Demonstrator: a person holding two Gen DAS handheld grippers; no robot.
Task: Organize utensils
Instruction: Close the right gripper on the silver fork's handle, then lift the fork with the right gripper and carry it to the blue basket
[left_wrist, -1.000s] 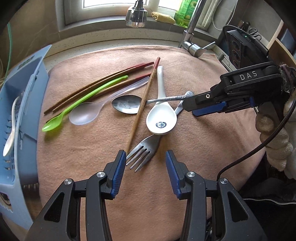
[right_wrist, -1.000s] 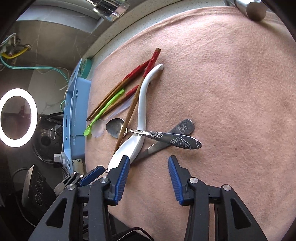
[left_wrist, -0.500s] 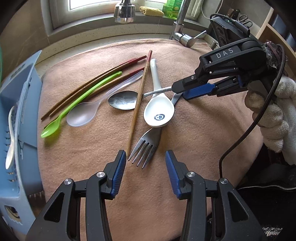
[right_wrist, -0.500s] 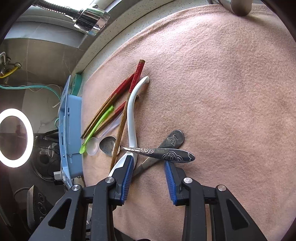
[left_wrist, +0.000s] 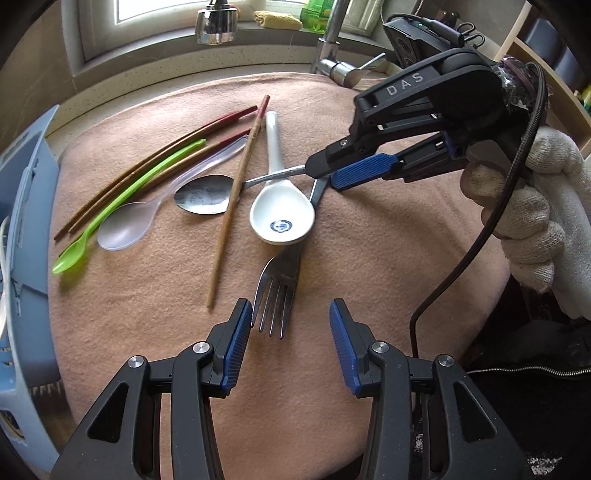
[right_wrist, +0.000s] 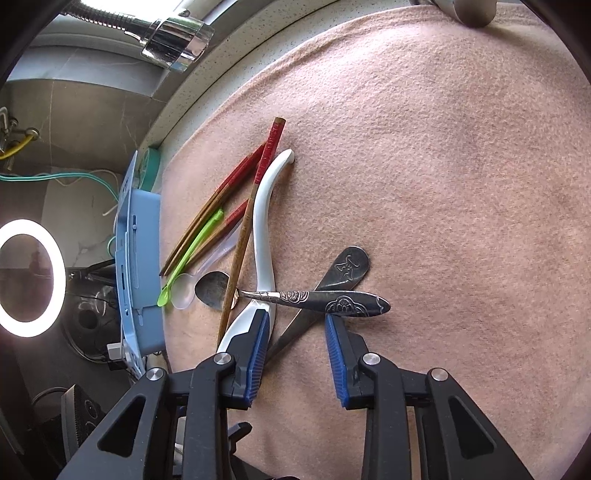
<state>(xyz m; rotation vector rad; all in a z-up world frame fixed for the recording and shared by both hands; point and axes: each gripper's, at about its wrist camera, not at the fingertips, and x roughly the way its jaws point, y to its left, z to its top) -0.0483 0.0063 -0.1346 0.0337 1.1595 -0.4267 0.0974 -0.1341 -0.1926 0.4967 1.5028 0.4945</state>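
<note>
Right tool (right_wrist: 293, 321), ribbed blue pads astride embossed steel spoon (right_wrist: 314, 298).

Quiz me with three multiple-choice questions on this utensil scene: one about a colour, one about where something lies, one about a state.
1. The plastic spoon beside the clear spoon is:
A green
B blue
C red

2. The fork has its handle running under:
A the white ceramic spoon
B a chopstick
C the clear spoon

3. The left gripper is:
A shut on the fork
B open, gripping nothing
C shut on a chopstick

Answers:
1 A: it is bright green.
2 A: the ceramic bowl rests on the fork's handle.
3 B: its pads stand apart, and neither presses on the tines.
</note>
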